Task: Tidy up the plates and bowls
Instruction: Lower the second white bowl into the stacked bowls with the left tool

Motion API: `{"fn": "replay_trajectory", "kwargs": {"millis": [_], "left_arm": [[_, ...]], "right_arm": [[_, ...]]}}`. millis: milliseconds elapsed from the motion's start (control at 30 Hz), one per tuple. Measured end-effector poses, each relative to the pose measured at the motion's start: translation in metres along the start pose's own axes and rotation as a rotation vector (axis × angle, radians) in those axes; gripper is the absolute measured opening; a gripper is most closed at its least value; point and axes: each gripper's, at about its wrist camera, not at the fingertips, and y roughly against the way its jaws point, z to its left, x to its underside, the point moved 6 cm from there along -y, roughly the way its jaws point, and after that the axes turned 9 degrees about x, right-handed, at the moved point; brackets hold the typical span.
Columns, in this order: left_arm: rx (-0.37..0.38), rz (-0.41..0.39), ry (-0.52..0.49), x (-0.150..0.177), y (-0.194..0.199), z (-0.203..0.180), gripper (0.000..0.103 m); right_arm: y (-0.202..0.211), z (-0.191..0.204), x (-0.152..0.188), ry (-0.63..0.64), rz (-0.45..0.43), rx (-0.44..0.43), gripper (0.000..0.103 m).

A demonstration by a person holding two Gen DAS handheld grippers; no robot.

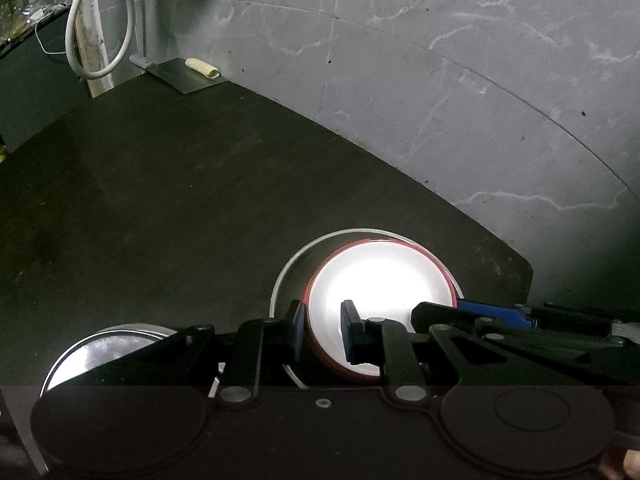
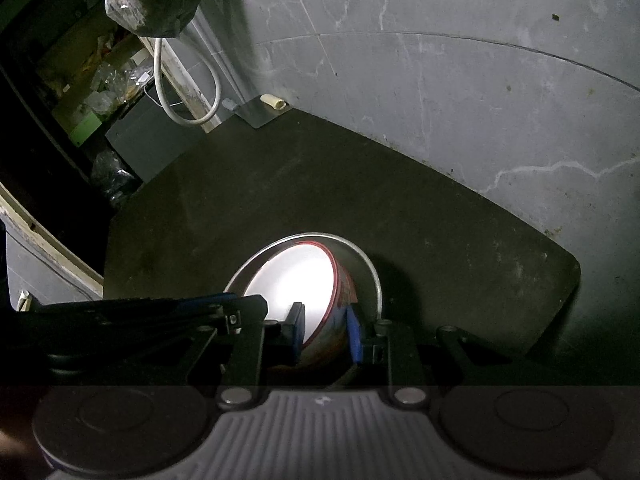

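Bowl [image 1: 380, 288] rim clamped by left gripper [image 1: 324, 332], right gripper [image 2: 328, 332].

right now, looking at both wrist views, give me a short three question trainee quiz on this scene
1. True or false: both grippers clamp the rim of the red-rimmed white bowl.
2. Multiple choice: the bowl sits in
A. a round steel plate
B. a wooden tray
C. a plastic basket
3. Short answer: what lies left of the left gripper on the dark mat?

Key
1. True. The left gripper and the right gripper each have one pad inside the bowl and one outside.
2. A
3. A second shiny steel dish, partly hidden by the gripper's linkage.
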Motion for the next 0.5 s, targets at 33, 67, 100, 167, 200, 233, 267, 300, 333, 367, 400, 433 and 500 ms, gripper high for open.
{"fn": "replay_trajectory", "kwargs": {"millis": [33, 67, 100, 167, 200, 233, 267, 300, 333, 367, 400, 433, 500], "left_arm": [[0.001, -0.001, 0.001, 0.000, 0.000, 0.000, 0.020], [0.001, -0.002, 0.002, 0.000, 0.000, 0.000, 0.020], [0.001, -0.004, 0.003, 0.000, 0.001, 0.000, 0.020], [0.003, -0.010, 0.005, 0.000, 0.001, 0.000, 0.021], [0.004, -0.012, 0.006, 0.000, 0.002, 0.000, 0.021], [0.005, -0.014, 0.007, 0.000, 0.002, 0.000, 0.023], [0.005, -0.016, 0.009, 0.000, 0.003, 0.001, 0.024], [0.005, -0.018, 0.011, 0.000, 0.003, 0.001, 0.025], [0.003, -0.020, 0.014, 0.000, 0.004, 0.002, 0.028], [0.002, -0.023, 0.016, 0.000, 0.005, 0.002, 0.031], [0.003, -0.028, 0.020, -0.001, 0.007, 0.002, 0.032], [0.004, -0.033, 0.024, -0.002, 0.008, 0.003, 0.036], [0.008, -0.051, 0.031, -0.004, 0.014, 0.004, 0.042]], "right_arm": [[0.000, 0.000, 0.000, 0.001, 0.001, 0.000, 0.026], [0.000, -0.001, 0.000, 0.001, 0.002, -0.002, 0.026], [0.000, -0.001, 0.000, 0.001, 0.002, -0.003, 0.027], [0.000, -0.001, -0.001, 0.001, -0.001, -0.006, 0.027], [0.000, -0.001, -0.001, 0.003, -0.003, -0.007, 0.027], [0.001, -0.002, -0.001, 0.005, -0.006, -0.008, 0.027], [0.001, -0.002, -0.002, 0.007, -0.008, -0.008, 0.027], [0.001, -0.002, -0.002, 0.009, -0.009, -0.008, 0.028], [0.001, -0.003, -0.001, 0.010, -0.011, -0.007, 0.029], [0.002, -0.004, -0.001, 0.011, -0.013, -0.005, 0.031], [0.003, -0.004, -0.001, 0.013, -0.015, -0.004, 0.033], [0.004, -0.005, -0.001, 0.015, -0.018, -0.004, 0.034], [0.007, -0.006, -0.001, 0.018, -0.026, -0.003, 0.037]]}}
